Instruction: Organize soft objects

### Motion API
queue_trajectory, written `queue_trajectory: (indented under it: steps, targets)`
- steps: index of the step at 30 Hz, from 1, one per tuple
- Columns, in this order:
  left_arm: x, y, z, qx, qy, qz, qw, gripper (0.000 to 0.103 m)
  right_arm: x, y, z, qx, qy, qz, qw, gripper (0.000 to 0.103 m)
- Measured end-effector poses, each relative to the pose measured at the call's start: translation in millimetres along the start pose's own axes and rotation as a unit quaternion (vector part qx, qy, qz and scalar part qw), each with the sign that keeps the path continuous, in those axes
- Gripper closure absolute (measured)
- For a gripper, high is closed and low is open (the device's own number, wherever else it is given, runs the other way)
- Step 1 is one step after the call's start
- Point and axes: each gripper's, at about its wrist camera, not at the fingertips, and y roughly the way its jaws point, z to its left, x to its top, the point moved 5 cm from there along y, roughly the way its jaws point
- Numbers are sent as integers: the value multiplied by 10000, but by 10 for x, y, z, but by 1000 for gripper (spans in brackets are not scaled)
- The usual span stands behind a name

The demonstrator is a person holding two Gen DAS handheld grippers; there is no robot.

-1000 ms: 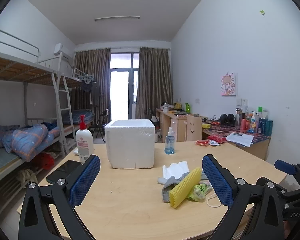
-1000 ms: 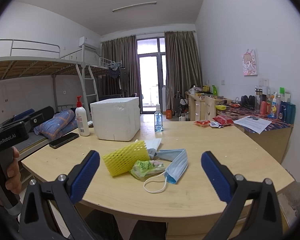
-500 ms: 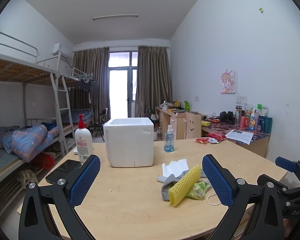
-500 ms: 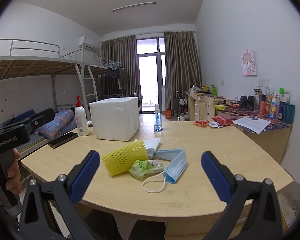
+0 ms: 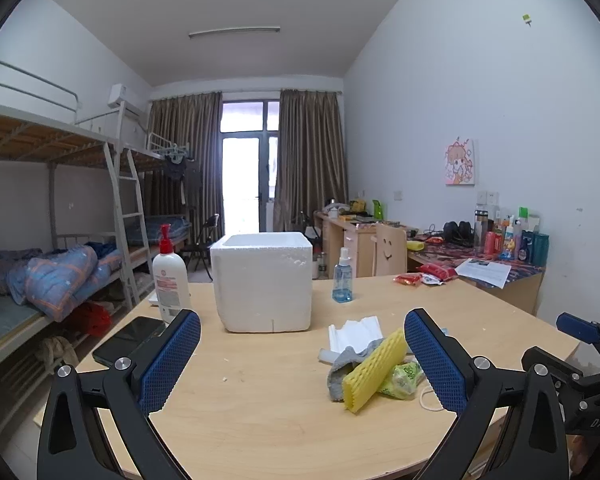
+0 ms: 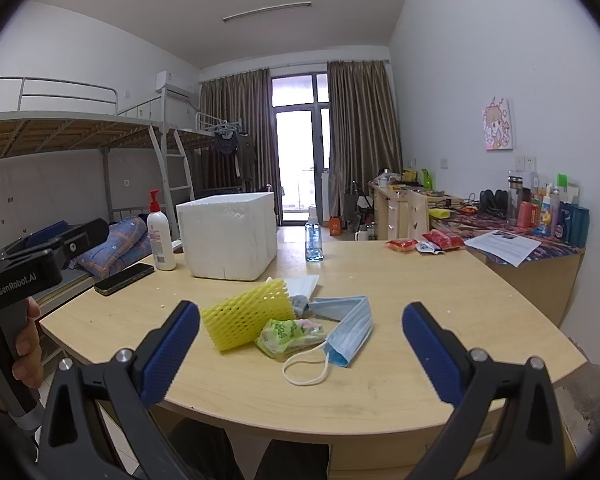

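Note:
A pile of soft things lies on the round wooden table [image 6: 440, 300]: a yellow foam net sleeve [image 6: 250, 314], a green plastic packet [image 6: 290, 332], a blue face mask [image 6: 350, 334], a grey cloth [image 5: 340, 368] and white tissue [image 5: 354, 332]. Behind them stands a white foam box [image 5: 266, 280], open at the top. My left gripper [image 5: 300, 354] is open above the table's near edge, left of the pile. My right gripper [image 6: 300, 348] is open too, with the pile just ahead between its fingers. Neither holds anything.
A pump bottle [image 5: 170, 276] and a black phone [image 5: 130, 338] sit left of the box. A small spray bottle [image 5: 343, 278] stands to its right. Red snack packets [image 6: 420, 242] lie at the far right edge. Bunk beds stand left, cluttered desks right.
Both views have shifted only slightly; the left gripper has crept a little toward the table. Nothing on the table has moved and both grippers stay open.

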Motion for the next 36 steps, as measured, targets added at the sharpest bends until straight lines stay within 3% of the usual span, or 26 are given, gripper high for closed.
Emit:
queue_trajectory:
  steps: [14,28,36]
  targets:
    - [-77,174,14,-34,48,216,9997,1,-26,209,-48,0,55,204,9998,1]
    - [-282,749,31,-123,183,858,9961,1,-114,676,-202,-43,152,713,9973,1]
    - [-483,989,-78,-627,317,1355,9883,1,-185,894,-303,-139,193,1005,9946,1]
